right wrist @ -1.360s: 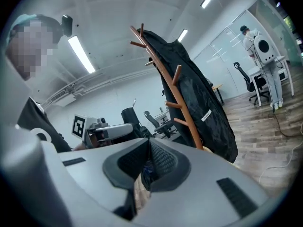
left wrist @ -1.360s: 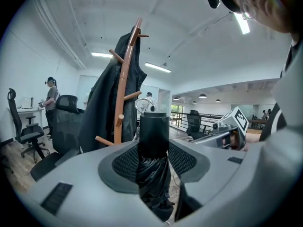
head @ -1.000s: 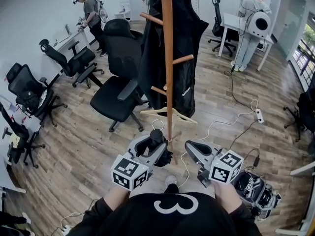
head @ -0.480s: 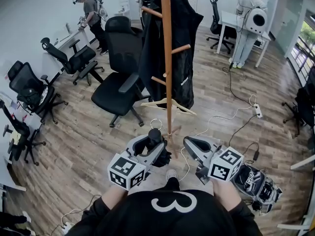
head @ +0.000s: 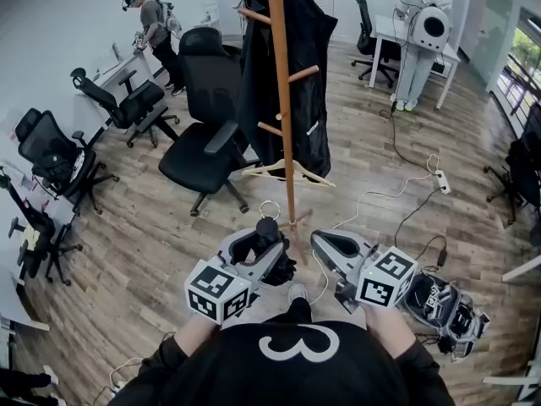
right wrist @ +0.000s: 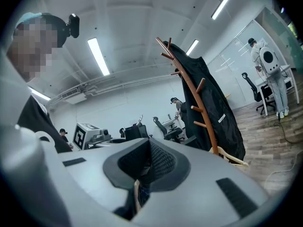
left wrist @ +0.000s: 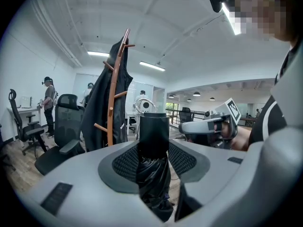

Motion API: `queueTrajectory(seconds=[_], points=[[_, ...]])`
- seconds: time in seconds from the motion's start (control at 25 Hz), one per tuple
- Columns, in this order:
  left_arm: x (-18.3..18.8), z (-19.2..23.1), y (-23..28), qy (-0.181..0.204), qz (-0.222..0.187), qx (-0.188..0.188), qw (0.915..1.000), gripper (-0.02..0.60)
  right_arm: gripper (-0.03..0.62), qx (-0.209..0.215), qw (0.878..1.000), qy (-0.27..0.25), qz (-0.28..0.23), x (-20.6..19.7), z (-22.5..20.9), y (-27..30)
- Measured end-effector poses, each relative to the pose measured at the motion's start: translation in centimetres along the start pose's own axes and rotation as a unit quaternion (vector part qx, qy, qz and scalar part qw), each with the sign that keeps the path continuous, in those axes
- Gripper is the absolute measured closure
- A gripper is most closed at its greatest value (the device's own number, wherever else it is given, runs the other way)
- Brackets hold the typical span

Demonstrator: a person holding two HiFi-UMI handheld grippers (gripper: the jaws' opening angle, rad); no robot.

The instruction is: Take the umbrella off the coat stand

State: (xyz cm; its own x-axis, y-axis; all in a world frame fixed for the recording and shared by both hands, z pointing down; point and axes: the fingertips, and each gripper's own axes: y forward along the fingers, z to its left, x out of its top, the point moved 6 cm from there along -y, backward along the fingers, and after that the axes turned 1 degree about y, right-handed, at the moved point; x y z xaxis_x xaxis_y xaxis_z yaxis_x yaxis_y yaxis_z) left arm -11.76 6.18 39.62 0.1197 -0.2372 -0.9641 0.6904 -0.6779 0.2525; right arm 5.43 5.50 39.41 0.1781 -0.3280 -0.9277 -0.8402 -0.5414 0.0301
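While your left gripper (head: pixel 258 250) grips the folded black umbrella (left wrist: pixel 152 141) between its jaws, clear of the wooden coat stand (head: pixel 281 100), carry it level and away; jaws of your right gripper (head: pixel 325 248) sit together, empty

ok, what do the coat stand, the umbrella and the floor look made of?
Coat stand: looks like wood, reddish-brown with a smooth satin finish; the pegs are the same colour.
Umbrella: black fabric, probably nylon or polyester, going by its glossy crumpled folds. Its handle looks like matte plastic.
Floor: wood-look planks with visible grain and seams; can't tell if it's laminate or real wood.
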Motion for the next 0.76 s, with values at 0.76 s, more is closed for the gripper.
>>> queueTrajectory(seconds=[0.76], points=[[1.8,-3.2,-3.3,0.018,-0.016,0.003,0.9997,0.383,0.569,0.018,1.0,-0.024,-0.001,0.4,4.3,-2.0]])
